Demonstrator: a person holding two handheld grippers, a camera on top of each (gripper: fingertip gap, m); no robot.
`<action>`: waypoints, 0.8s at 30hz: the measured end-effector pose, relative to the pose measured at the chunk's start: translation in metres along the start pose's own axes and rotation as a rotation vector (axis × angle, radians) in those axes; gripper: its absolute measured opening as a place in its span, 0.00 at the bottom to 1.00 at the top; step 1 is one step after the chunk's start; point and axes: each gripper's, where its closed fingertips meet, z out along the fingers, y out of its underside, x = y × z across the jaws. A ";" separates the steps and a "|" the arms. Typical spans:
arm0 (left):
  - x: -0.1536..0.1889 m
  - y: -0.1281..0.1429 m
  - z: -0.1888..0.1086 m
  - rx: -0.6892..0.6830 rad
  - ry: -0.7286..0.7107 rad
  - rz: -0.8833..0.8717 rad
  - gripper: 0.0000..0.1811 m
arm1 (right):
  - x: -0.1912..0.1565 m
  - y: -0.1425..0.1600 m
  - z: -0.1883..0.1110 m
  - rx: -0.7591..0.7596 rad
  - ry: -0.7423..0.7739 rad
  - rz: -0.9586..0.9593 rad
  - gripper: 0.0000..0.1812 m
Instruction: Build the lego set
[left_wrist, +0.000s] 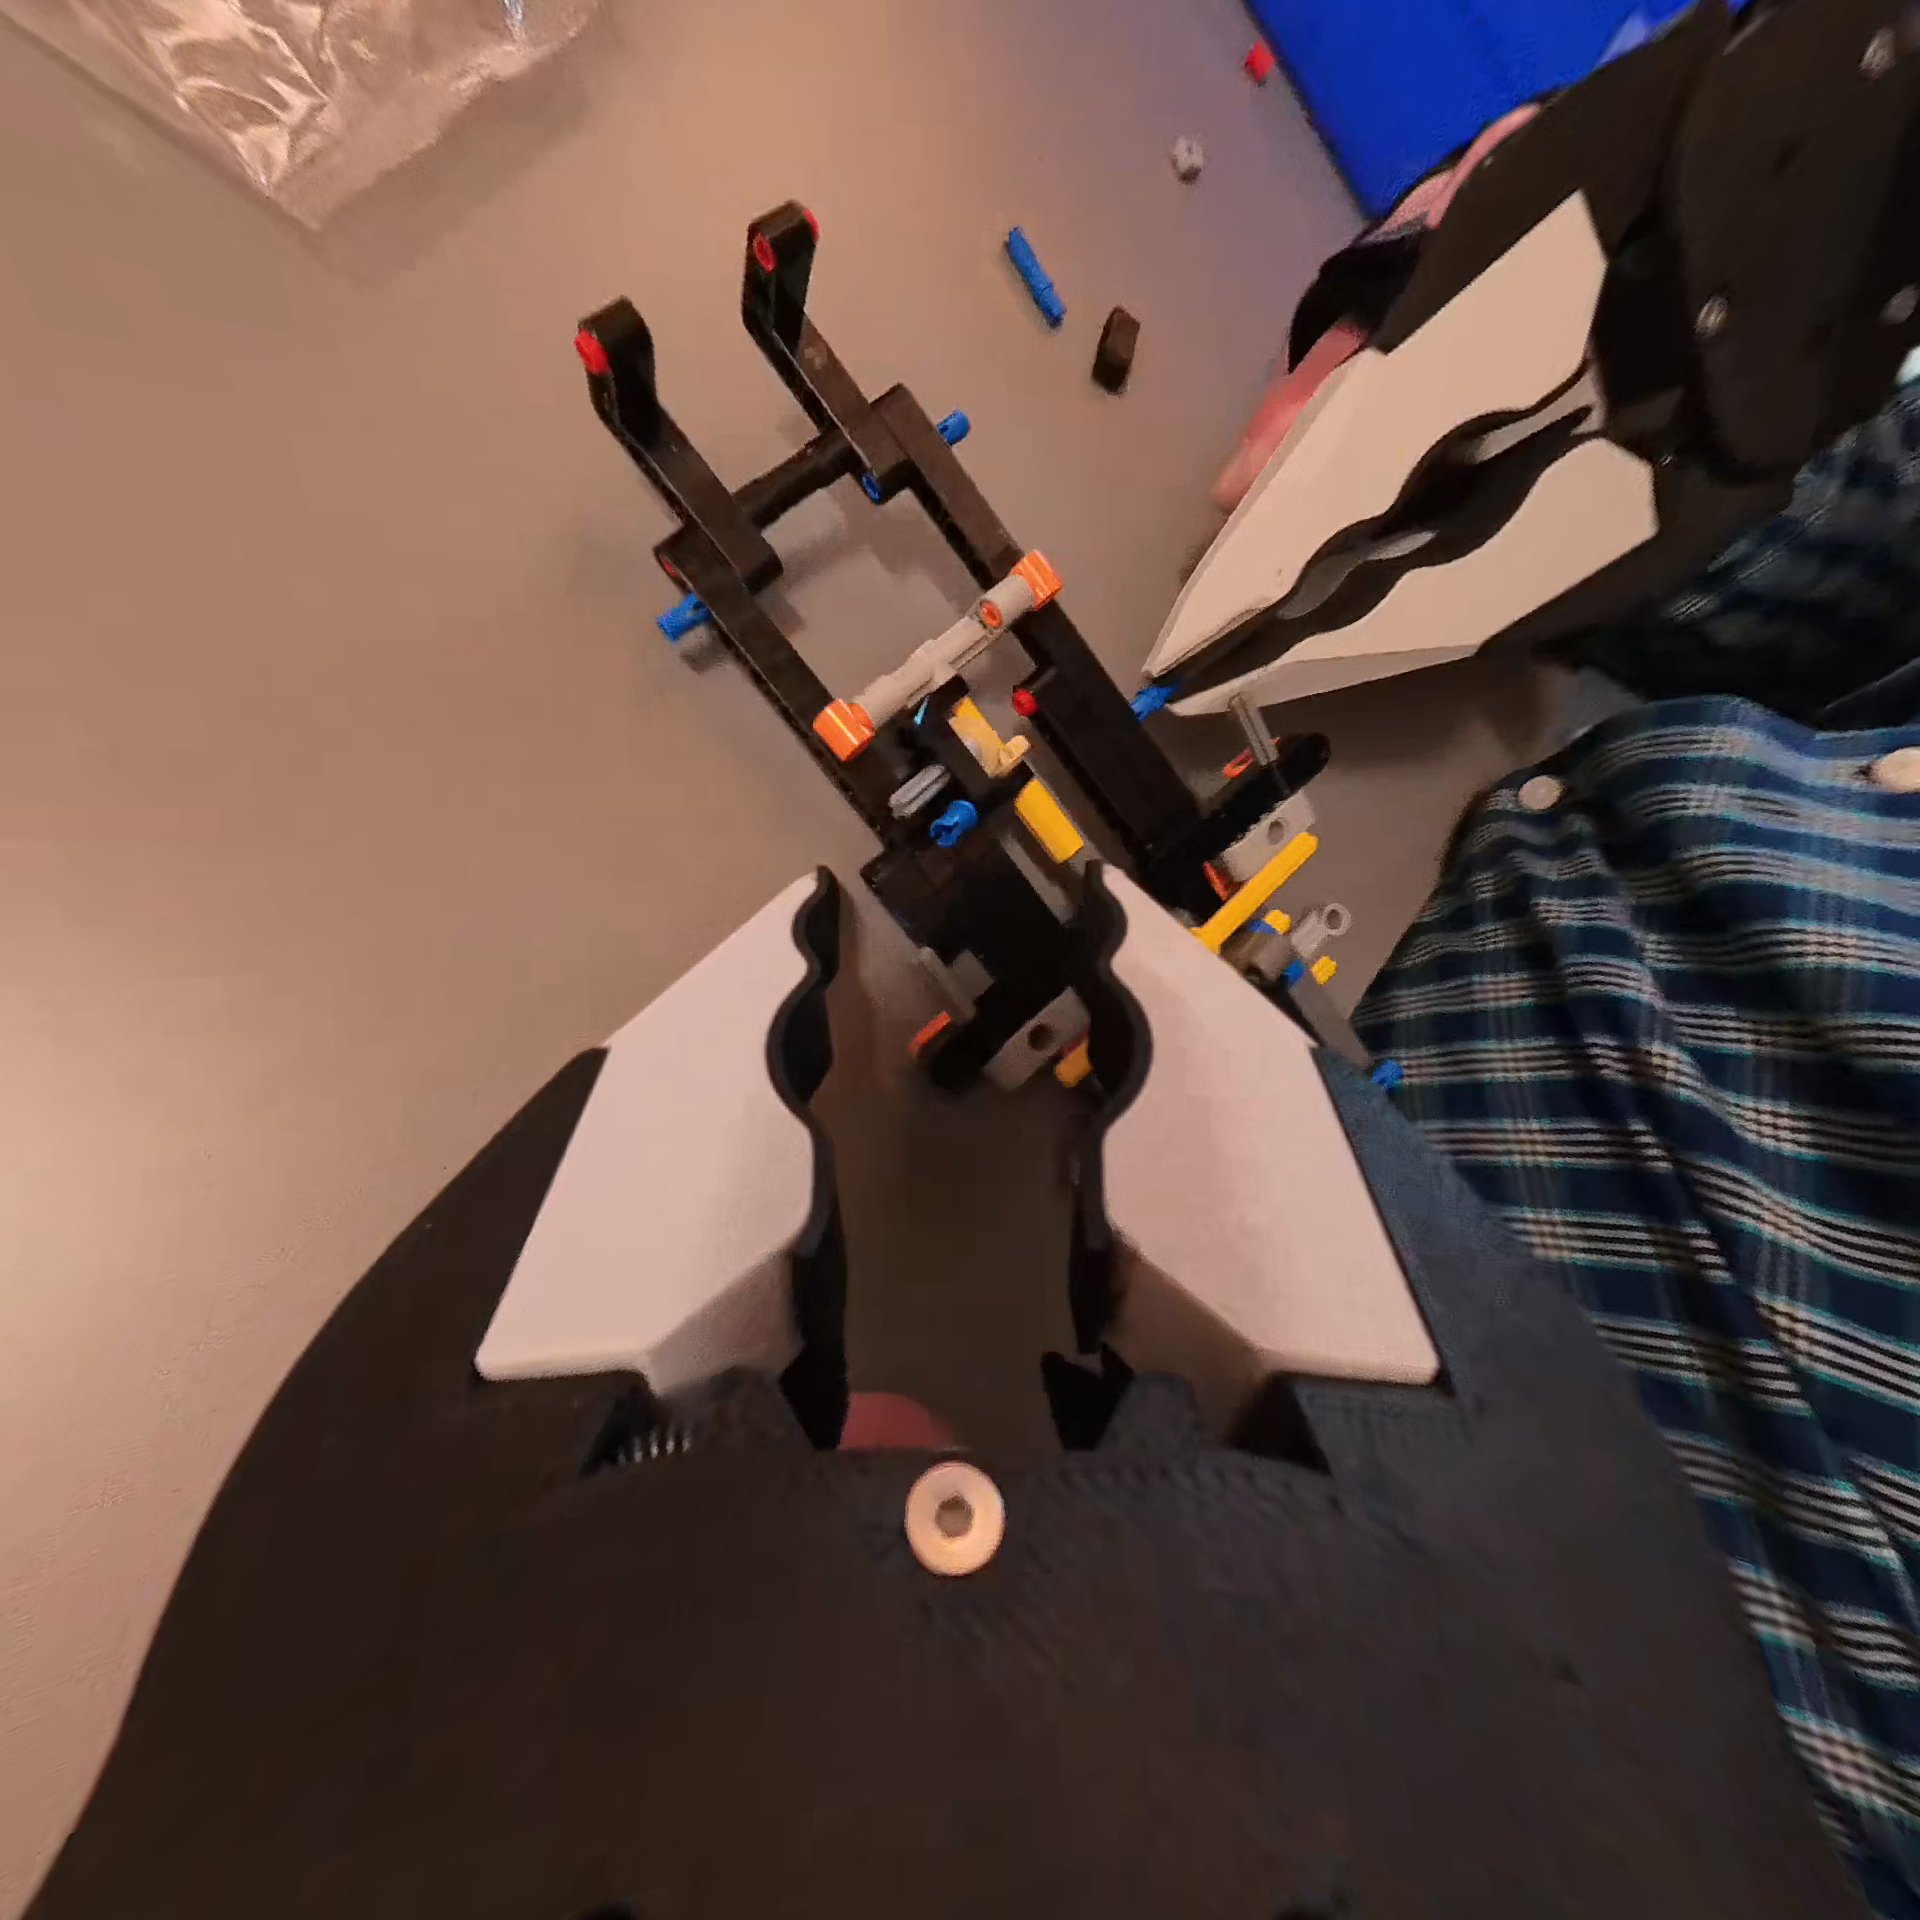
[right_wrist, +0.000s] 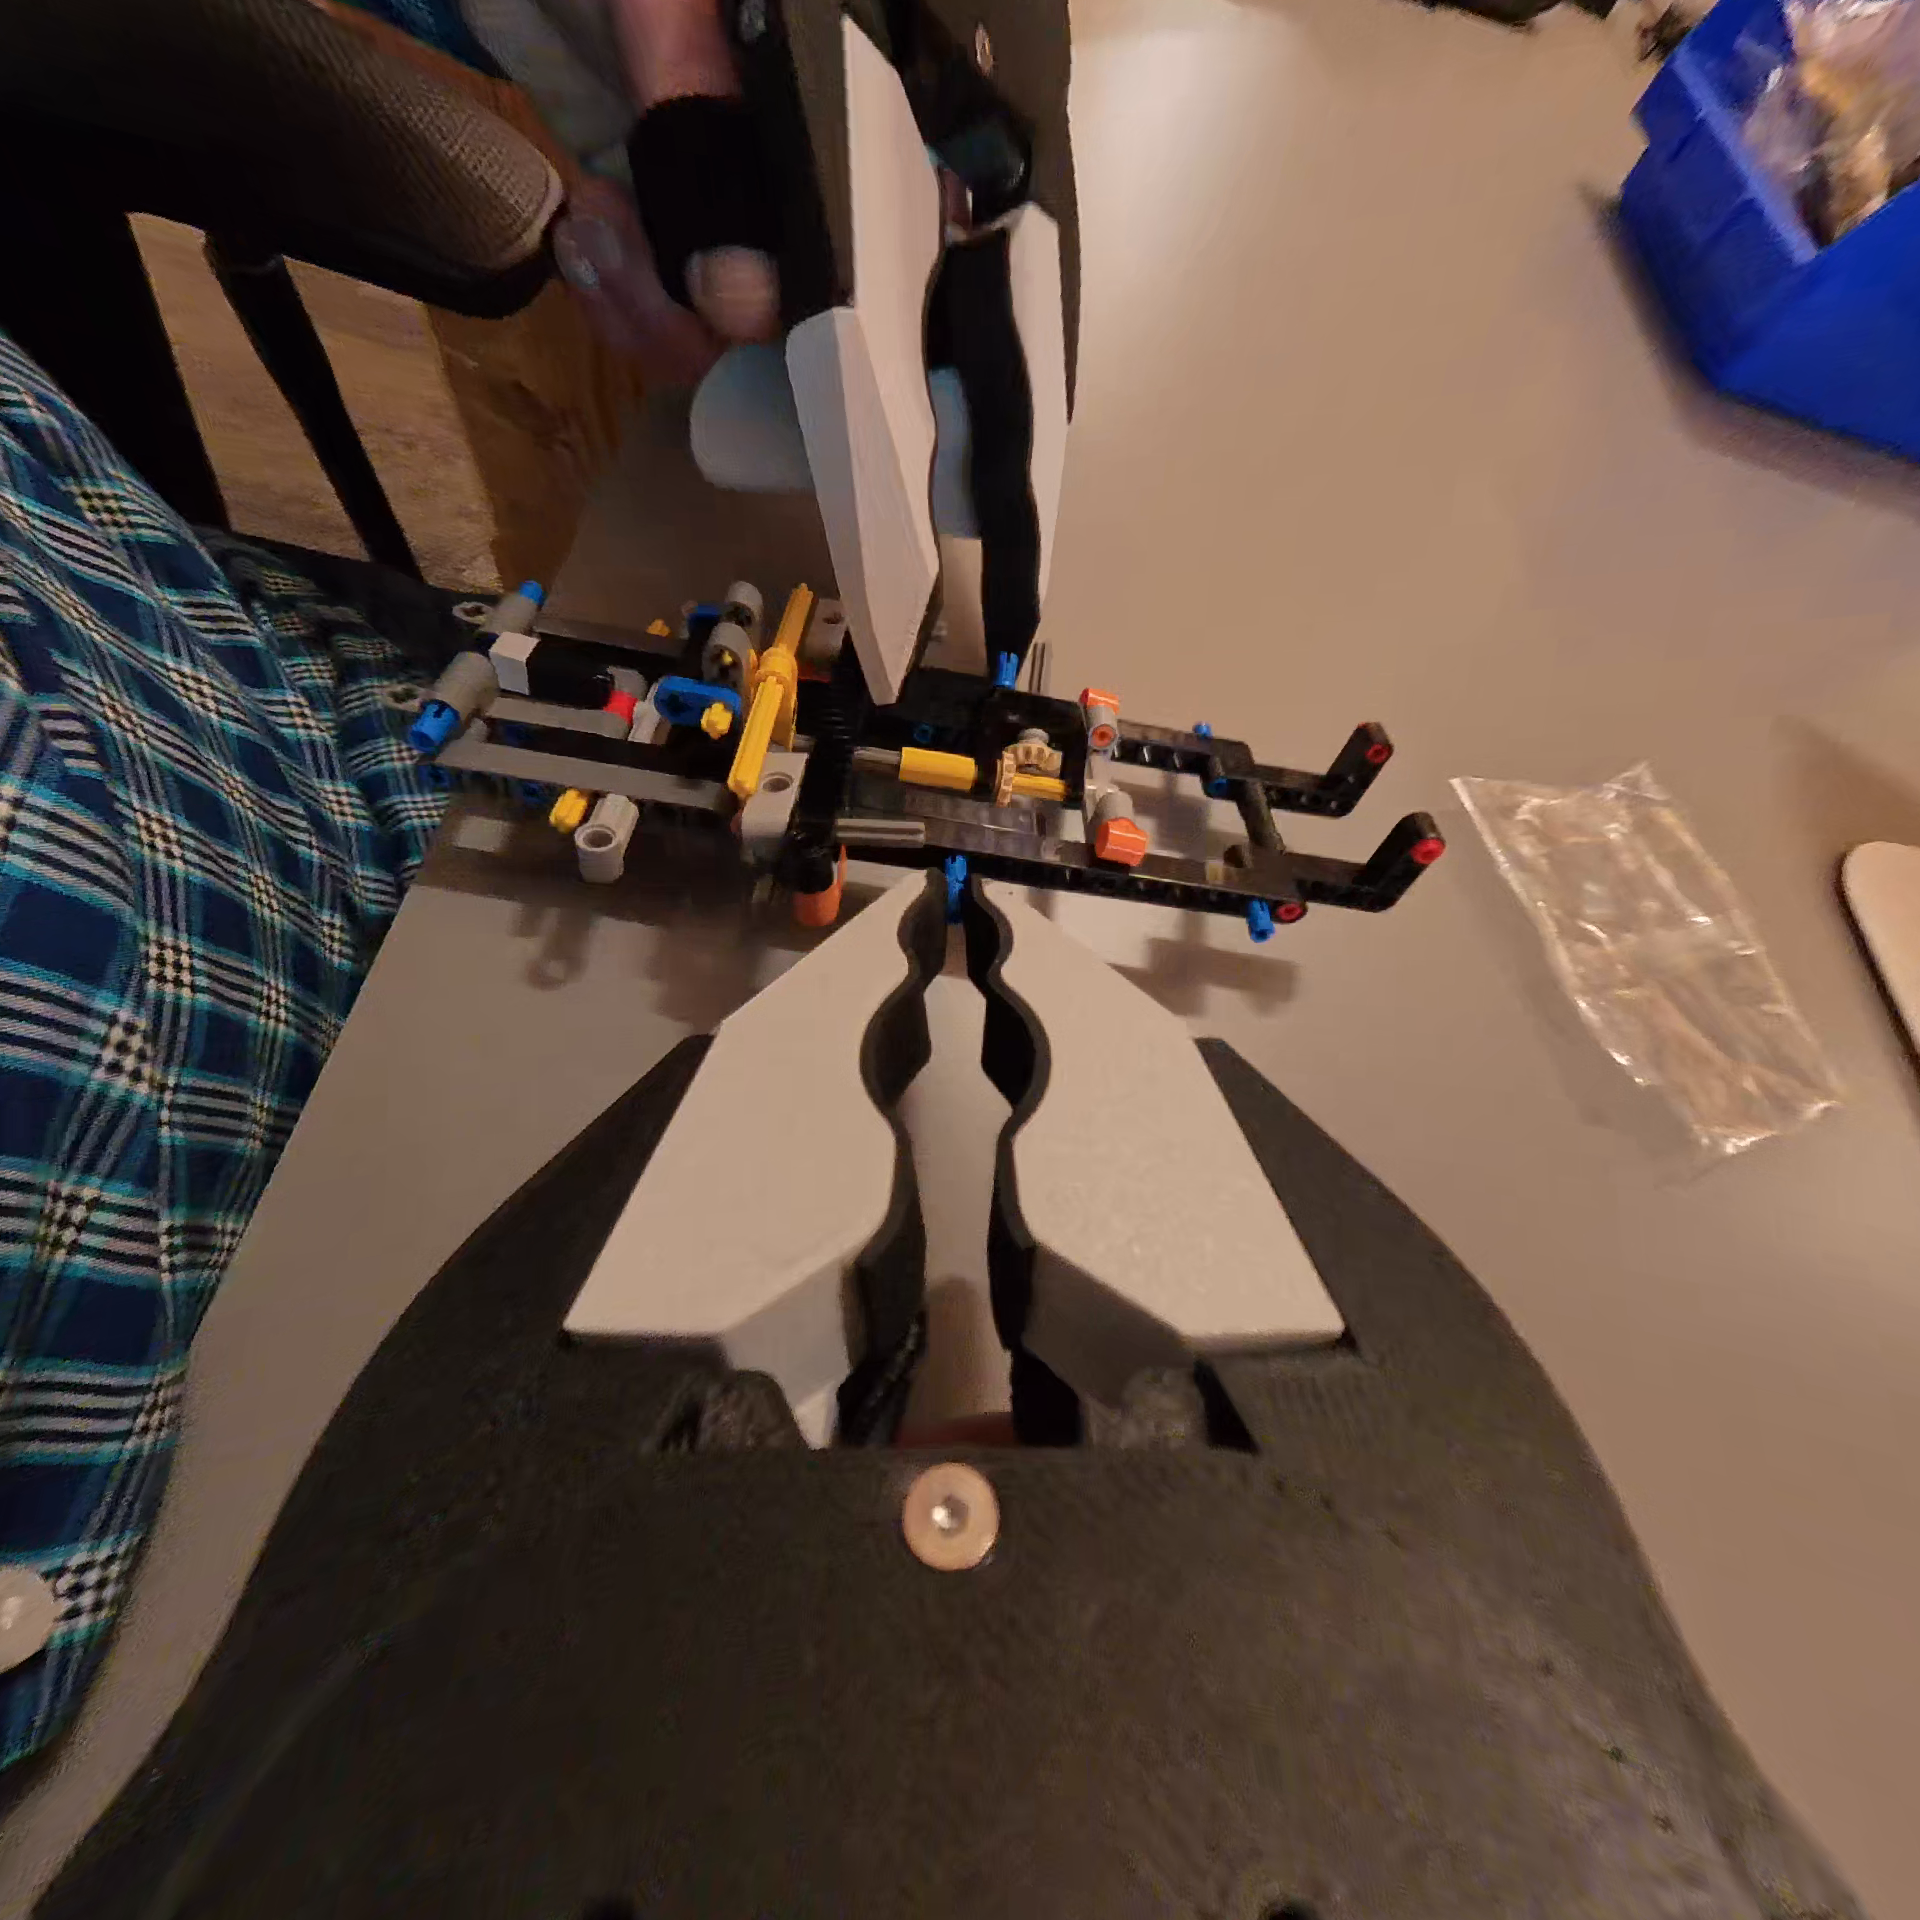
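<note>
**Right wrist view: blue pin pinched at chassis rail as model is braced**

Right wrist view is filled nearest by the right gripper (right_wrist: 954, 896), whose jaws are nearly together on a small blue pin (right_wrist: 953, 891) at the near black rail of the lego model (right_wrist: 935, 790). The pin appears to be lined up for pressing into the beam, though how deep it sits cannot be made out. Just beyond, the part-built chassis is laid lengthwise on the grey table (right_wrist: 1351, 468), its two black arms tipped with red pins. It is steadied from the far side by the left gripper (right_wrist: 940, 665), presumably so the frame cannot slide under the push.

In the left wrist view the left gripper (left_wrist: 961, 904) is seen with jaws apart around the model's (left_wrist: 935, 665) black rear block; whether both pads touch it is hidden by the frame itself. Farther off, a clear plastic bag (right_wrist: 1642, 956) and a blue bin (right_wrist: 1787, 229) are cut off by the picture edge, and loose pieces are blurred. A plaid sleeve (right_wrist: 125, 831) covers the model's left end.
</note>
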 end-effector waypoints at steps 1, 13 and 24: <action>0.001 -0.001 0.001 0.004 0.027 -0.024 0.23 | 0.001 -0.001 -0.001 0.010 0.010 -0.008 0.00; 0.002 -0.012 0.010 0.063 0.030 -0.043 0.16 | 0.009 0.011 -0.014 -0.020 0.033 0.024 0.00; 0.013 -0.010 0.023 -0.042 0.070 0.020 0.20 | -0.025 0.034 -0.016 -0.185 -0.182 0.399 0.11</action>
